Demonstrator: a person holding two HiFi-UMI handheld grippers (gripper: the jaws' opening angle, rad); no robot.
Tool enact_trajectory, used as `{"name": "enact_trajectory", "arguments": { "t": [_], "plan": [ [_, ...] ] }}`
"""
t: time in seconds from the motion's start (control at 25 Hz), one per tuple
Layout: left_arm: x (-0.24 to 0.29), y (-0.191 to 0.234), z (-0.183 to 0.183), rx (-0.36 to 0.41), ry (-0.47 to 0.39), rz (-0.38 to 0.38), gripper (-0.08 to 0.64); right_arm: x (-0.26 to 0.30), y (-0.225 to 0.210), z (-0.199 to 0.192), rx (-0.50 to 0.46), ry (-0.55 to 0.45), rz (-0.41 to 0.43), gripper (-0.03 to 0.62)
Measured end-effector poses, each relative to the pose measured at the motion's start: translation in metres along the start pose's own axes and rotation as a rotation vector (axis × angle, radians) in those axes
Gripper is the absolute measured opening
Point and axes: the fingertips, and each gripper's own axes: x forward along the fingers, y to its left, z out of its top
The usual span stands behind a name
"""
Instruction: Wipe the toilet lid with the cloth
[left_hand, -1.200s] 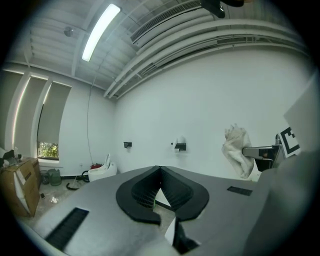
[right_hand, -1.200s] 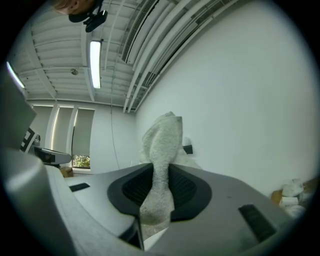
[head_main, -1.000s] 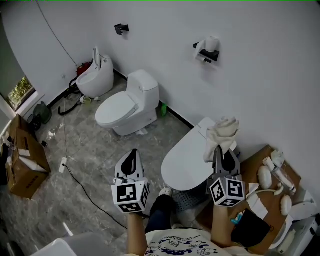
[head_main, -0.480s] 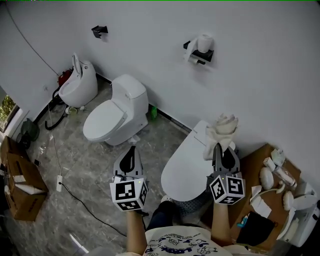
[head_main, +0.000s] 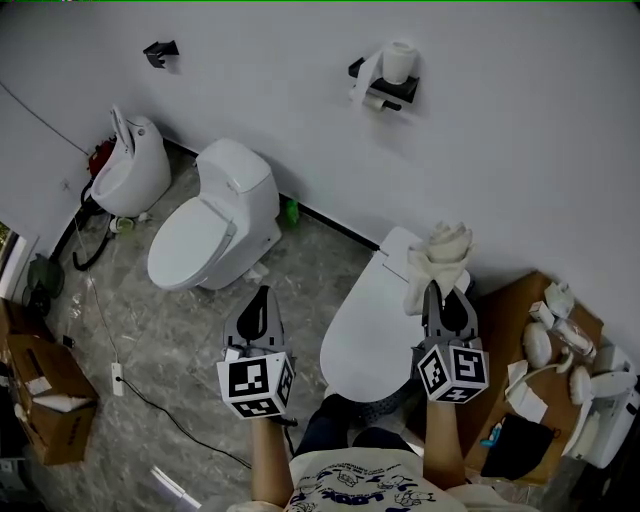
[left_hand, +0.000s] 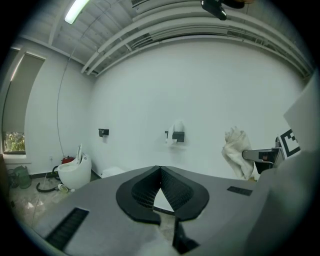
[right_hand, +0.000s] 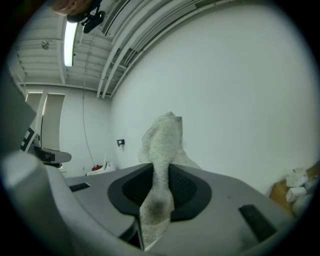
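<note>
A white toilet with its lid (head_main: 372, 322) down stands just ahead of me, under and between both grippers. My right gripper (head_main: 440, 296) is shut on a pale bunched cloth (head_main: 437, 258), held in the air over the lid's right side near the tank; the cloth (right_hand: 161, 150) stands up between the jaws in the right gripper view. To the left of the lid my left gripper (head_main: 262, 303) is shut with nothing in it, above the floor. From the left gripper view, the jaws (left_hand: 160, 171) meet at their tips and the cloth (left_hand: 237, 150) shows at the right.
A second white toilet (head_main: 210, 225) and a urinal-like bowl (head_main: 128, 165) stand by the wall to the left. A paper-roll holder (head_main: 385, 72) hangs on the wall. A cable (head_main: 140, 395) runs across the marble floor; cardboard boxes (head_main: 40, 395) lie far left, boxes with white parts (head_main: 560, 360) at right.
The view has swung right, so the far toilets have slid leftward in the picture. Both grippers keep their places relative to the lid, and the cloth stays gripped.
</note>
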Motion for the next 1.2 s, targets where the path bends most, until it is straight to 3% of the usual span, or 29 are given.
{"name": "enact_trajectory", "arguments": {
  "t": [0.32, 0.68, 1.2],
  "plan": [
    [0.052, -0.005, -0.031, -0.003, 0.056, -0.033, 0.003, 0.041, -0.016, -0.046, -0.018, 0.093, -0.014, 0.083],
    [0.089, -0.003, -0.077, 0.000, 0.137, -0.019, 0.003, 0.080, -0.030, -0.108, -0.029, 0.213, 0.009, 0.083],
    [0.126, -0.009, -0.158, 0.007, 0.226, -0.013, 0.003, 0.133, -0.054, -0.240, -0.110, 0.405, 0.072, 0.083]
  ]
}}
